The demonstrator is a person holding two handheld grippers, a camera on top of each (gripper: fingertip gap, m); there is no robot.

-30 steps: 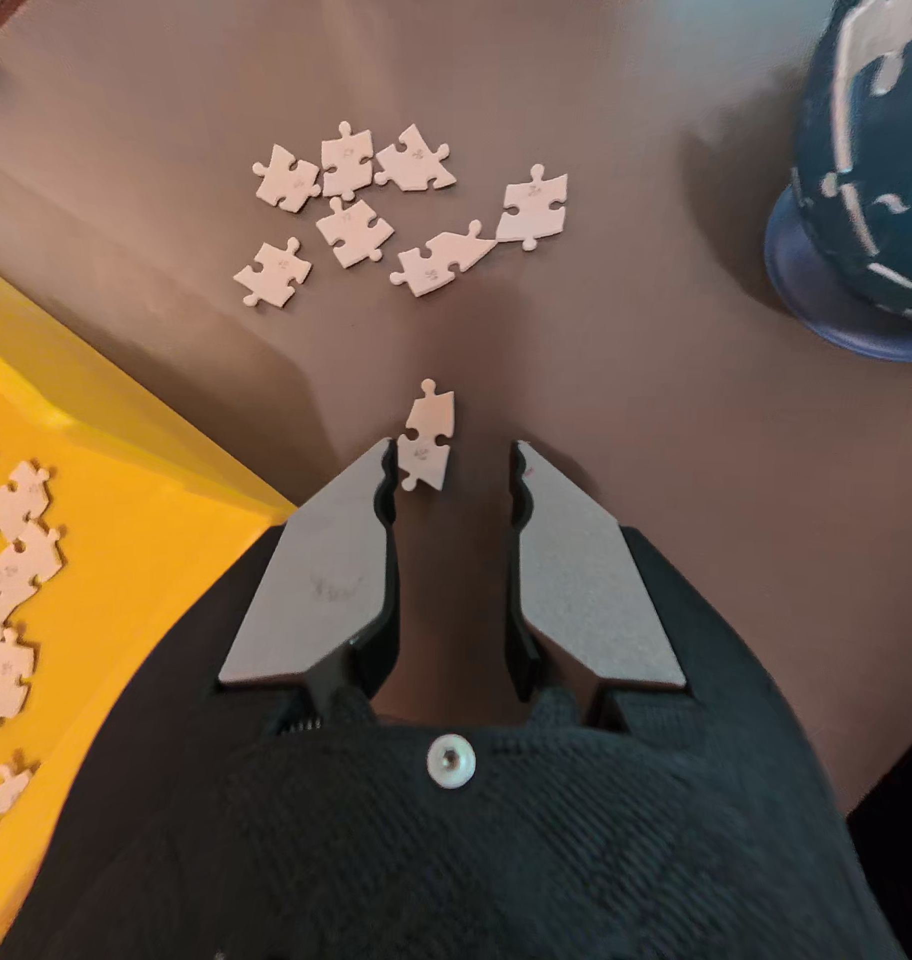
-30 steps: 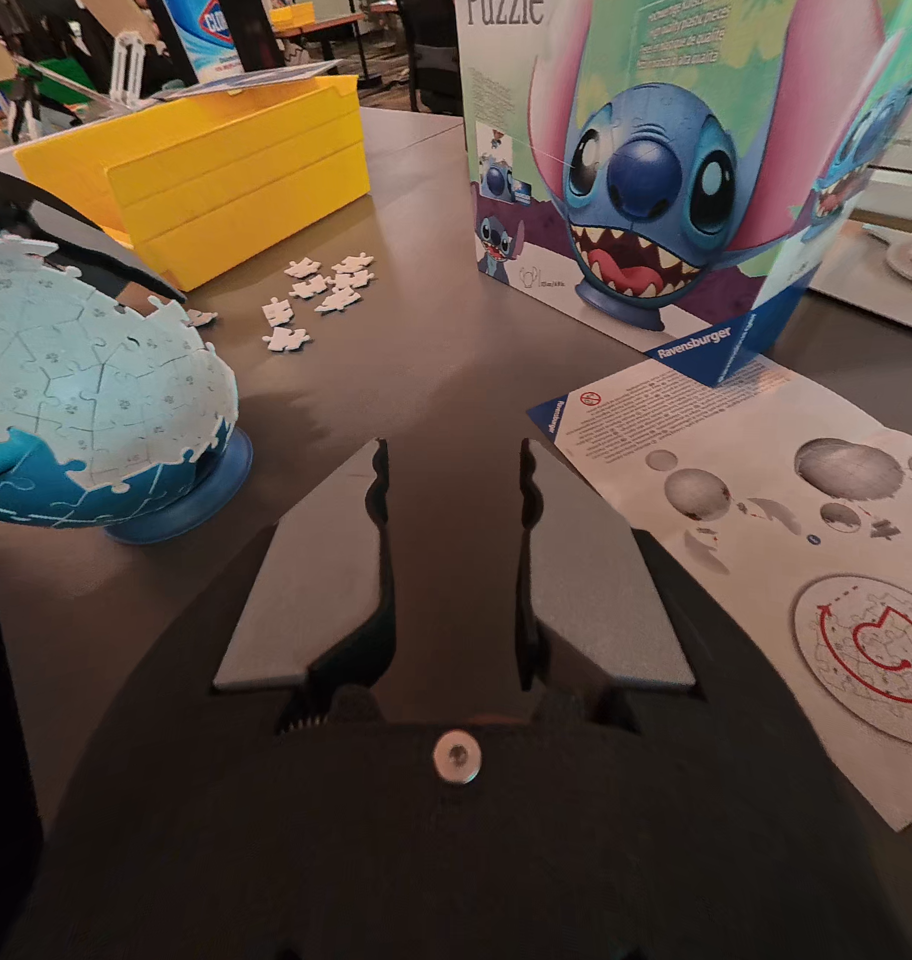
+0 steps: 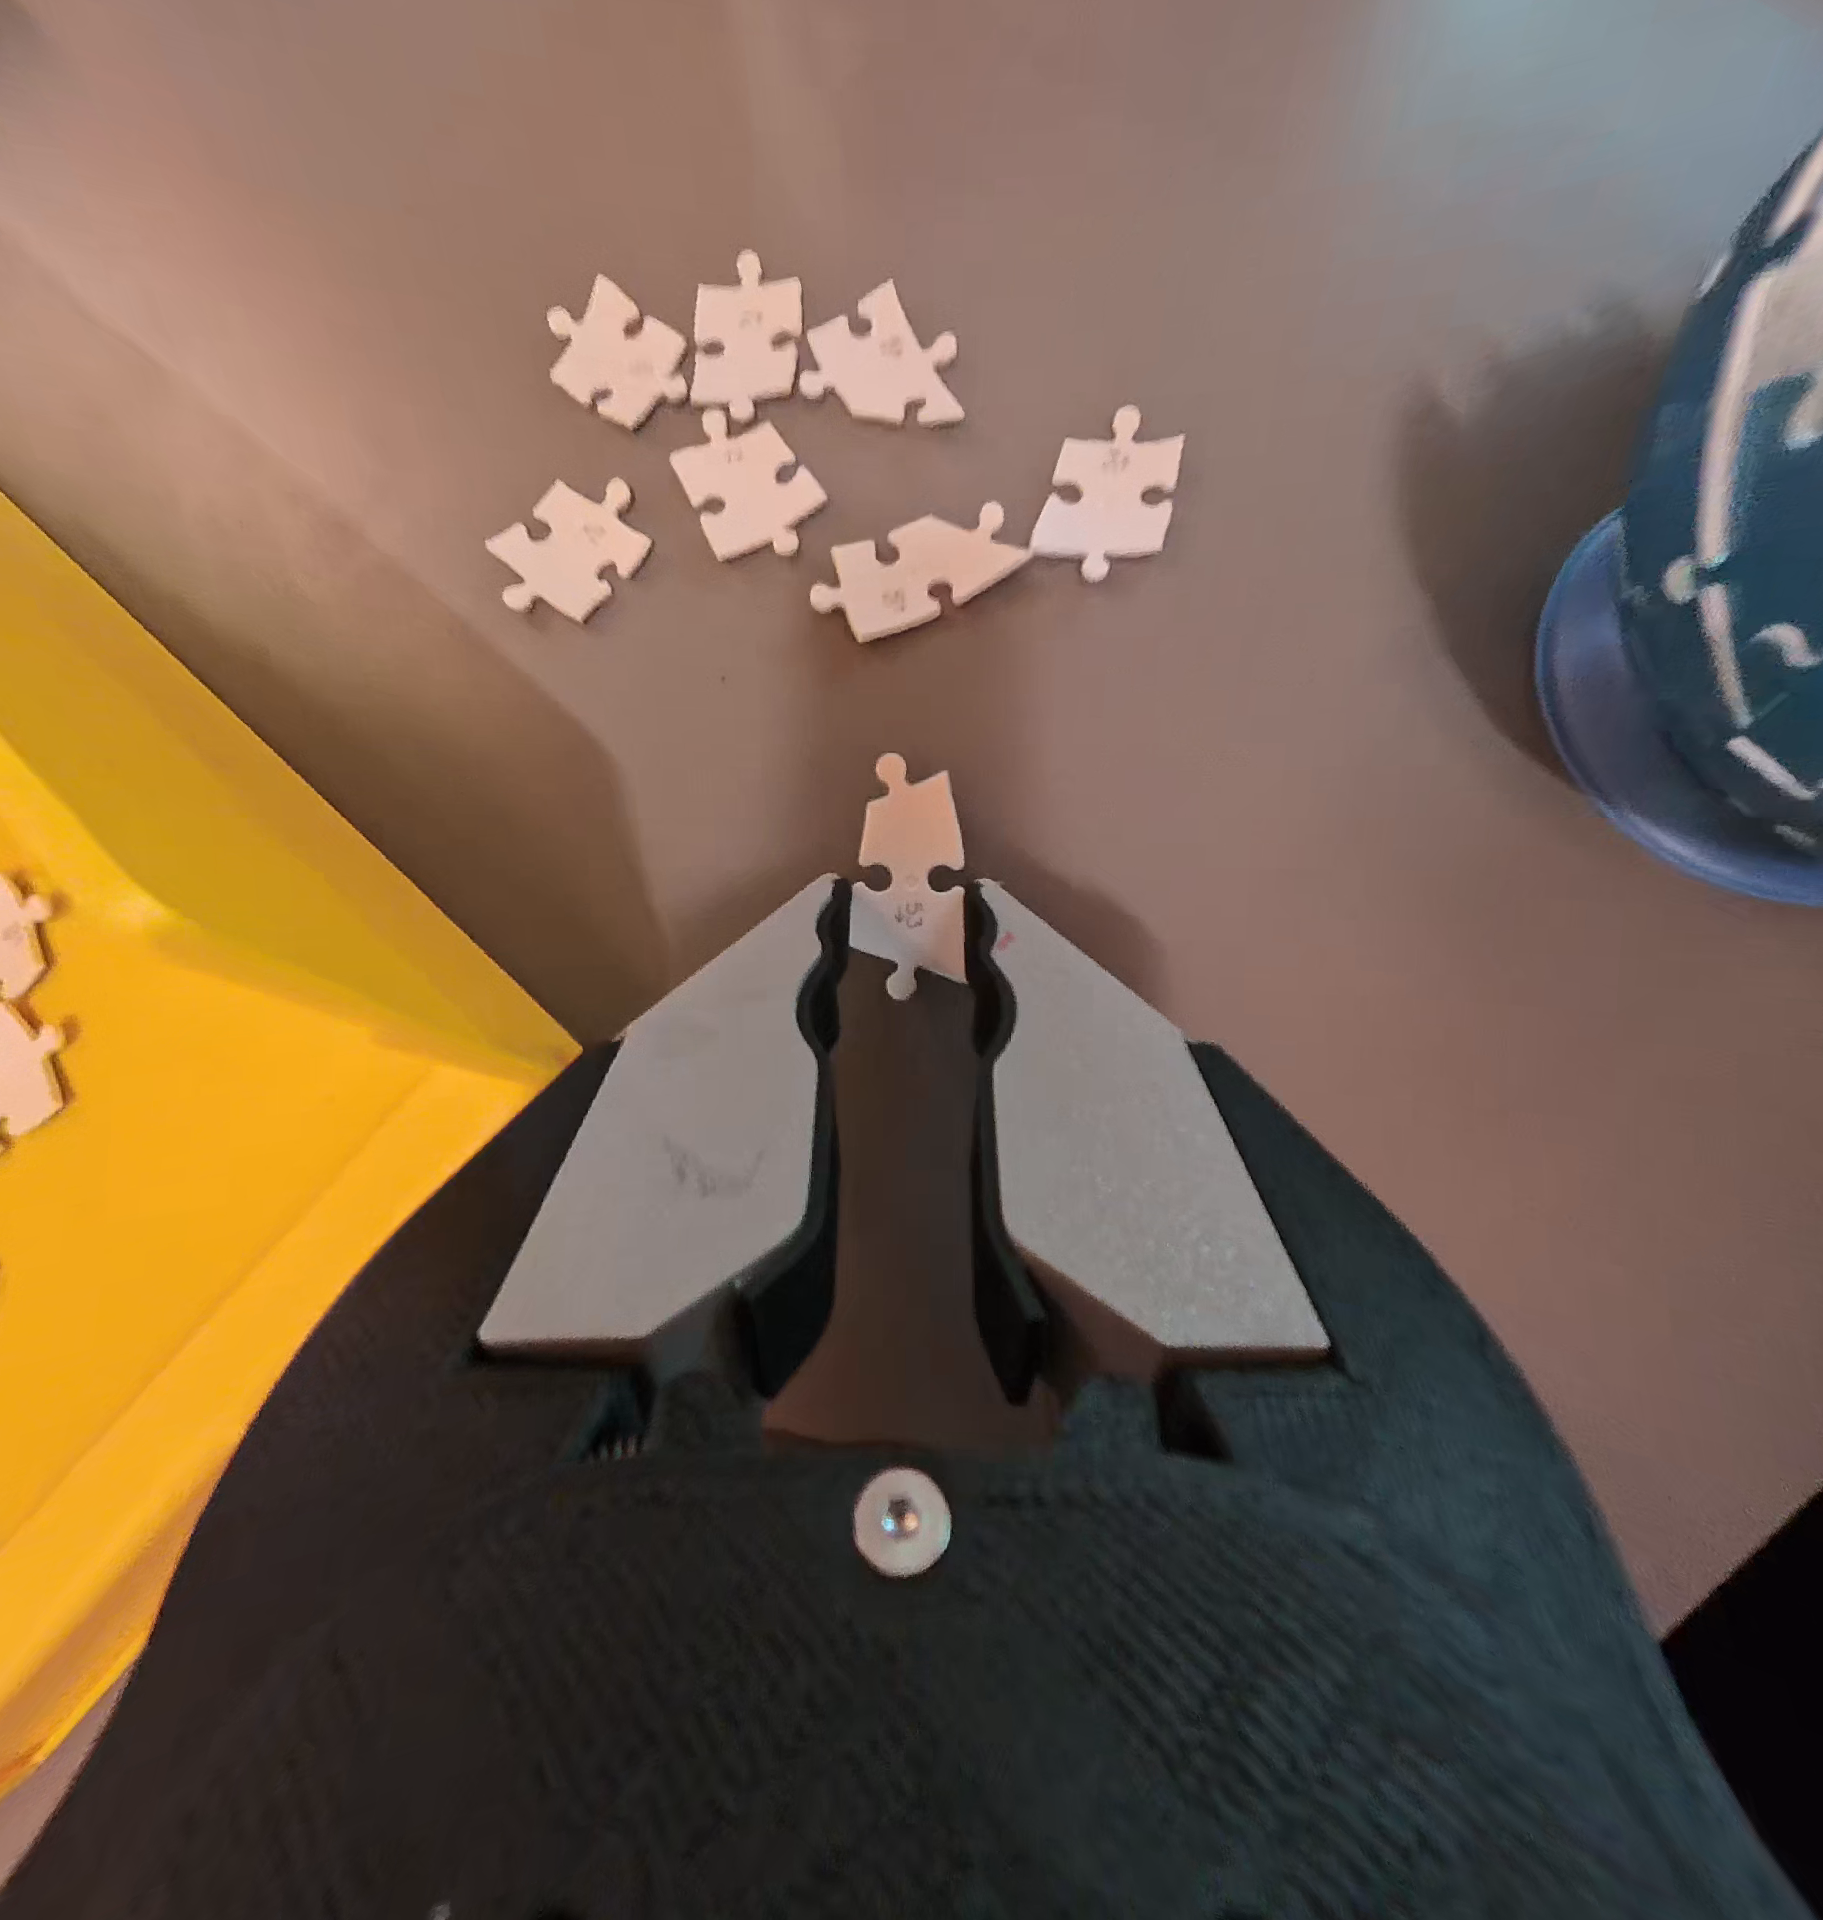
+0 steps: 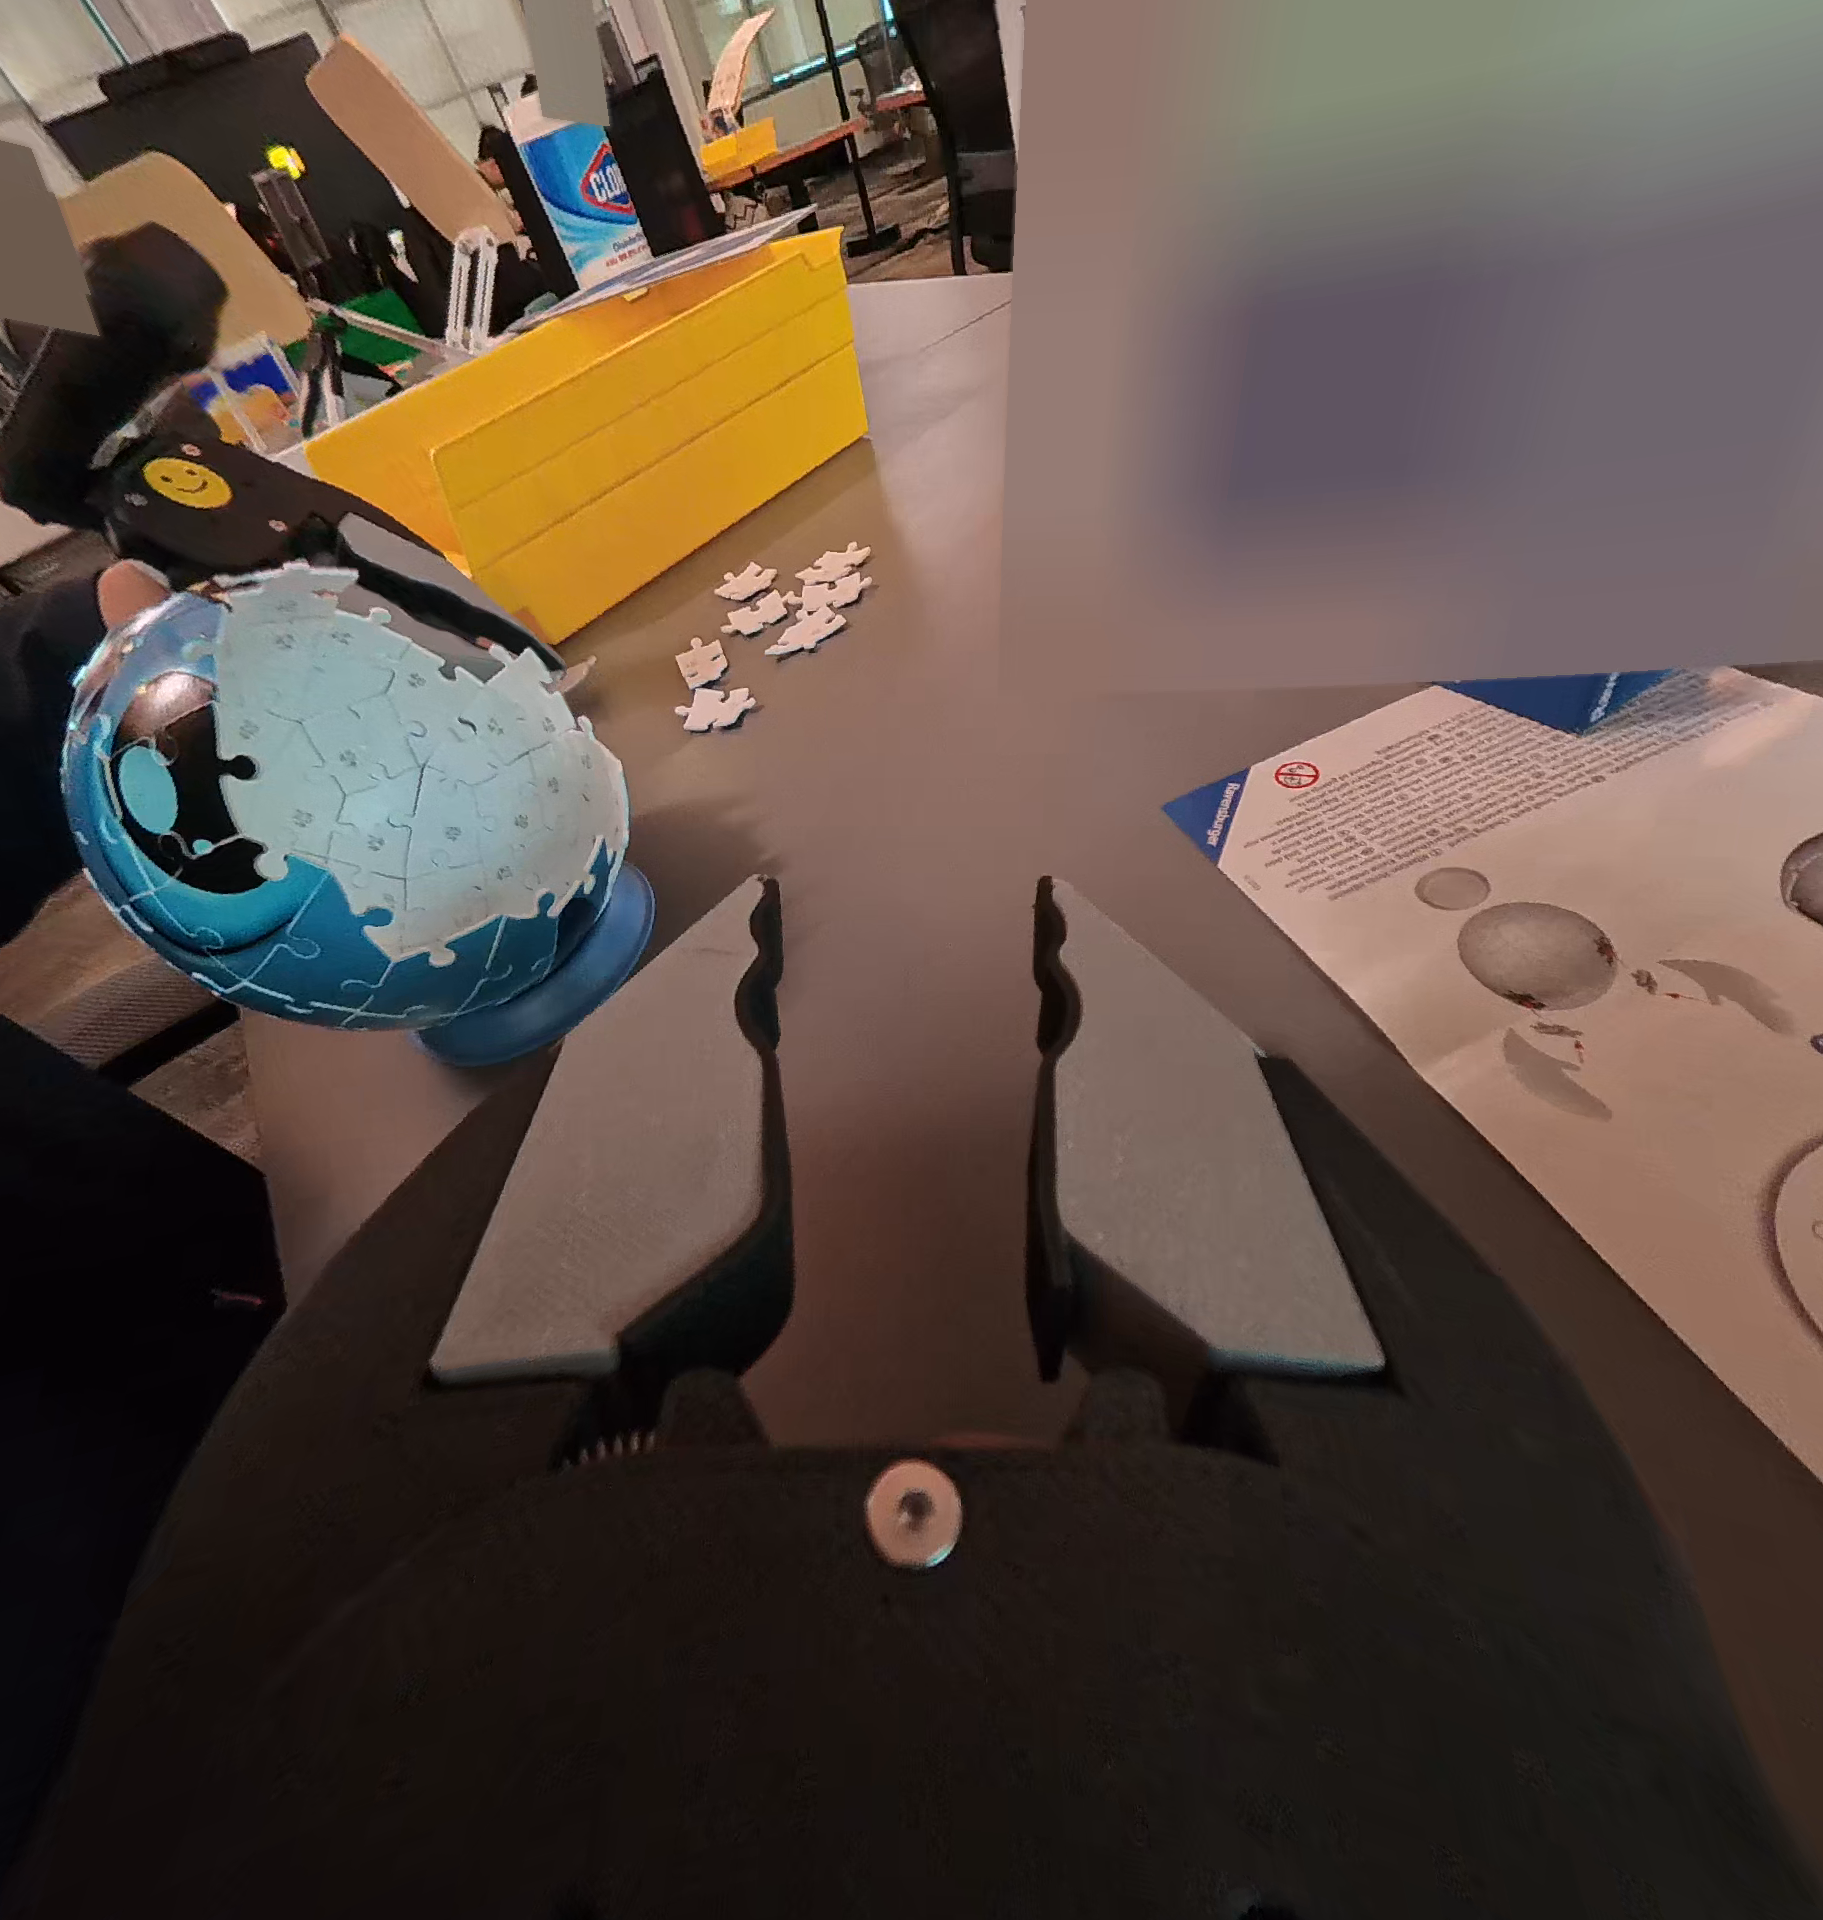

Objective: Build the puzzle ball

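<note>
Puzzle ball (image 4: pixel 335 821), half-built and tilted on its blue stand (image 4: pixel 564 987), sits at the near left of the grey worktop (image 4: pixel 886 790) in the right wrist view, its pale inner shell of joined pieces turned toward the camera. The left hand-held gripper (image 3: pixel 909 896) is clamped on a single white puzzle piece (image 3: pixel 912 868), pinched at its waist with the long axis running straight ahead, one tab pointing away and one back between the fingers. From that hand-held gripper the ball (image 3: pixel 1759 582) lies forward and to the right, so the held piece probably has to swing rightward to reach the open rim. The left one looks the nearer to the ball; the right hand-held gripper (image 4: pixel 907 894) hangs above bare worktop, jaws spread wide with nothing between them, the ball off to its left. Only the left wrist view shows the grip itself, the loose pieces (image 3: pixel 751 416) fanned out ahead, and more pieces lying inside the yellow bin (image 3: pixel 211 1039). Only the right wrist view shows the ball's unfinished gap, the printed instruction sheet (image 4: pixel 1561 935) on the right, and the left tool (image 4: pixel 221 499) peeking from behind the ball.
</note>
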